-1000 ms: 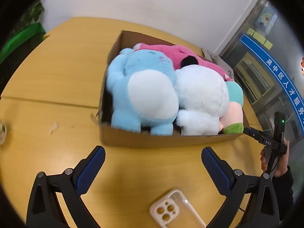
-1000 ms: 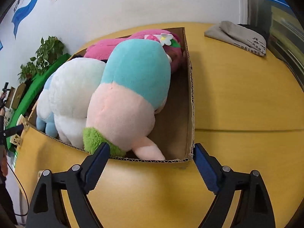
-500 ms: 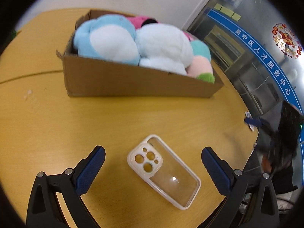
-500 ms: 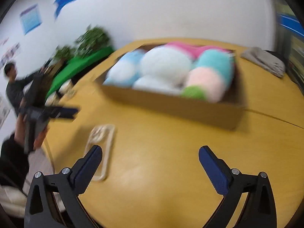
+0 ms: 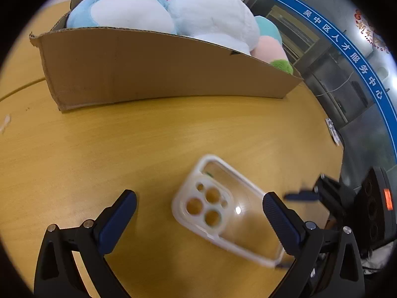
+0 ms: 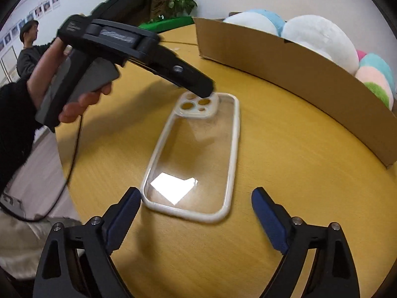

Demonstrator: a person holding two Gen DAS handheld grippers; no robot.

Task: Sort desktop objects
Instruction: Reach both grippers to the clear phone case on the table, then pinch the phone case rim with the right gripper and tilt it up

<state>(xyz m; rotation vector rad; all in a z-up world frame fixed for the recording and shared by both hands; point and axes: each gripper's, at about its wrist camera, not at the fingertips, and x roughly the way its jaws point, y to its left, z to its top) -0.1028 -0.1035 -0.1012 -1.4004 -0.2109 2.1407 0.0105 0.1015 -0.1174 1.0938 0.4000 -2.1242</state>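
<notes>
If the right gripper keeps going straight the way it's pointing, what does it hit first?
Most likely the clear phone case, lying flat on the table just ahead of the open right gripper. Depth is uncertain.

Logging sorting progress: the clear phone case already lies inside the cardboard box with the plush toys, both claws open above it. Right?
Not quite. The right wrist view shows the phone case flat on the table, outside the cardboard box. The rest holds.
</notes>
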